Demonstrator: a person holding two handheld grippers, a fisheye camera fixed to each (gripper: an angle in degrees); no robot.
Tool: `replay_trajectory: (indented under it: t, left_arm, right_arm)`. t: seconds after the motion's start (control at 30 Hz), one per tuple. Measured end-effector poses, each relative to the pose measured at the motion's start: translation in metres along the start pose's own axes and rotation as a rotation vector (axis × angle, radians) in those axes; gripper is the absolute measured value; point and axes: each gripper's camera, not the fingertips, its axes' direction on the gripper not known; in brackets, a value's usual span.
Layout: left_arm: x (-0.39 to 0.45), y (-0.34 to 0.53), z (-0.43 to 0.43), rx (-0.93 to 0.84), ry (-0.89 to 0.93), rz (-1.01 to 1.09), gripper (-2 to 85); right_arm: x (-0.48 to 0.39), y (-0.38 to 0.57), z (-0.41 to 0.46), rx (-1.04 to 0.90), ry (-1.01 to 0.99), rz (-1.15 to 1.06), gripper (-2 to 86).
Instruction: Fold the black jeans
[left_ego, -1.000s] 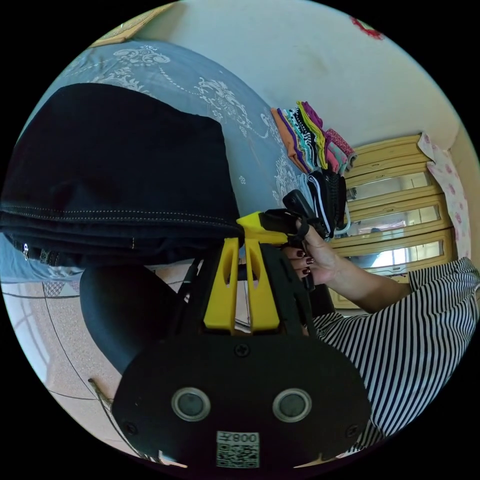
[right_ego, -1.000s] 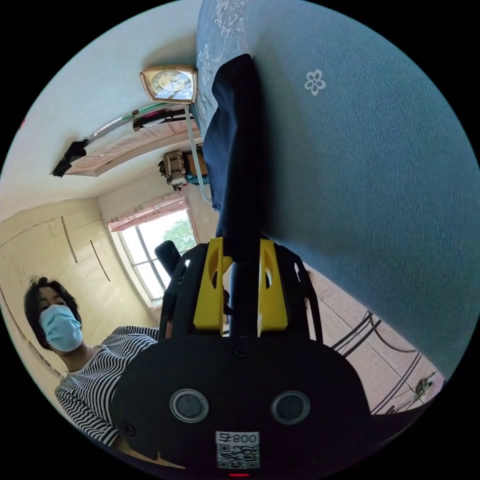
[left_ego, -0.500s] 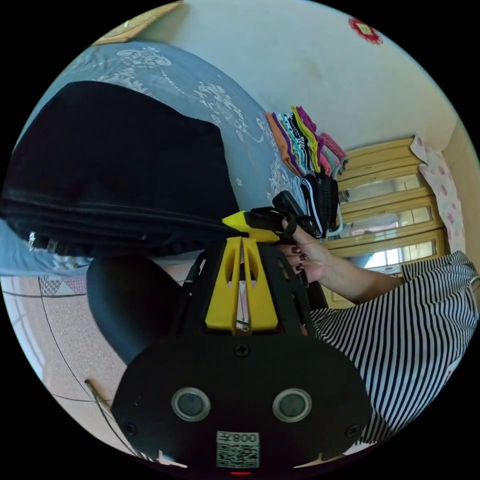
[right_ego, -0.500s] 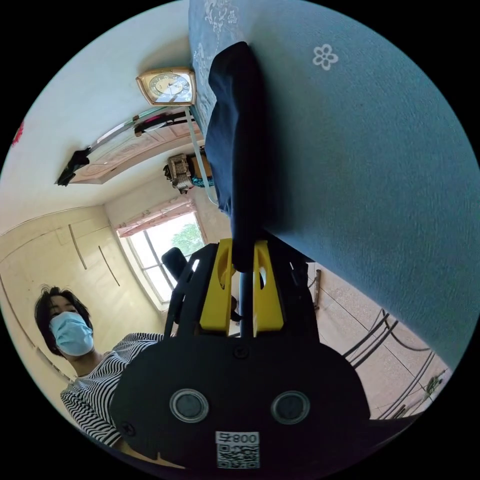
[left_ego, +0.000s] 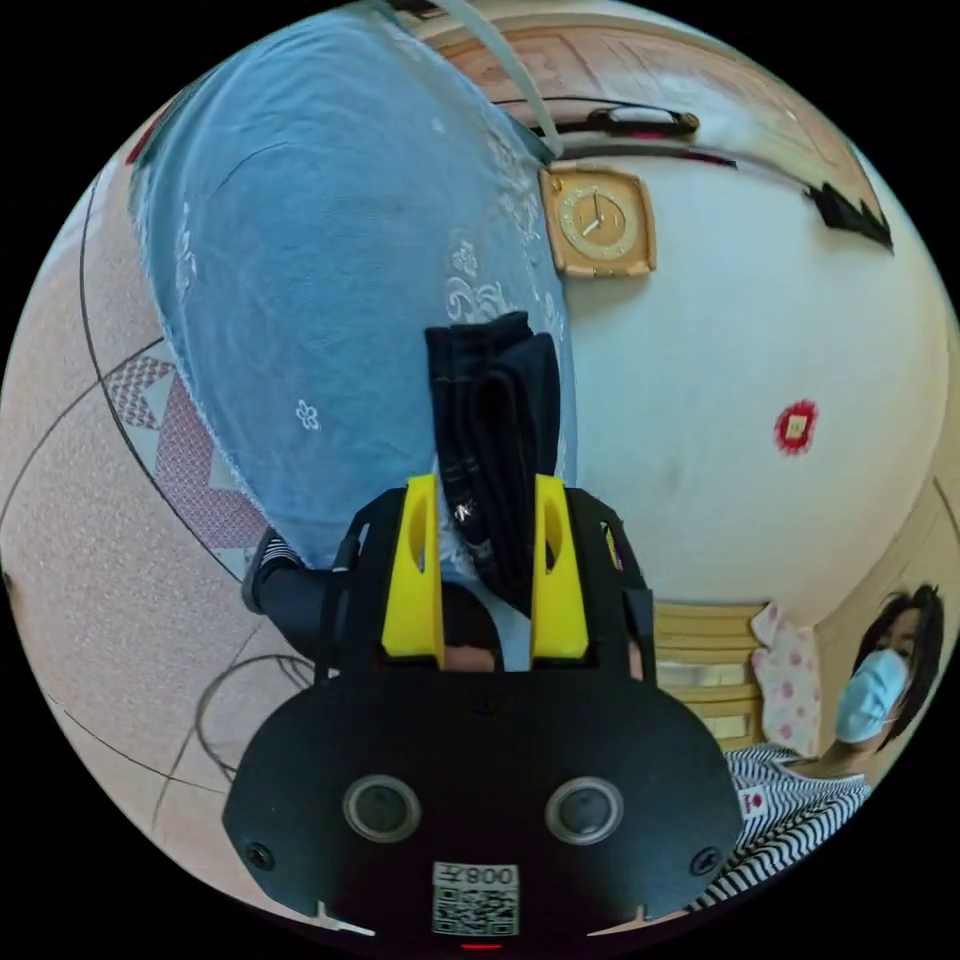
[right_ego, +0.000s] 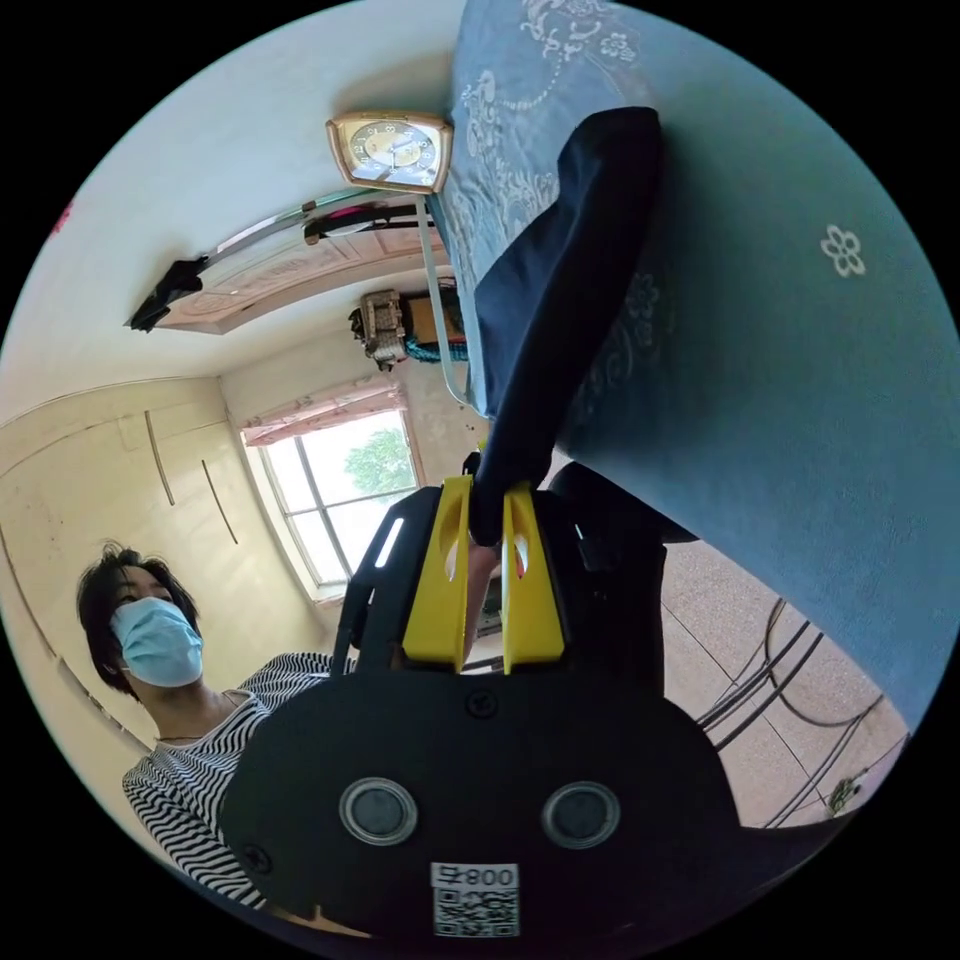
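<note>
Your right gripper (right_ego: 487, 520) pinched the black jeans (right_ego: 560, 300); your left gripper (left_ego: 487, 500) stood wide around their folded edge.

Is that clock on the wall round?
No, the clock in the right gripper view has a squarish gold frame with rounded corners, hanging on the pale wall beside the blue bedspread.
</note>
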Motion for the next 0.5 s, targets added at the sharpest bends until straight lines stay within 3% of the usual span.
replay_trajectory:
  t: [0.27,0.5]
  left_arm:
    - [-0.005,-0.018,-0.023,0.108,0.162,-0.115,14.1]
    - [0.041,-0.04,-0.029,0.061,0.135,-0.08,13.6]
  right_arm:
    - [-0.014,0.01,-0.035,-0.013,0.001,-0.017,5.5]
    - [-0.007,0.03,-0.081,-0.007,-0.015,0.005,5.5]
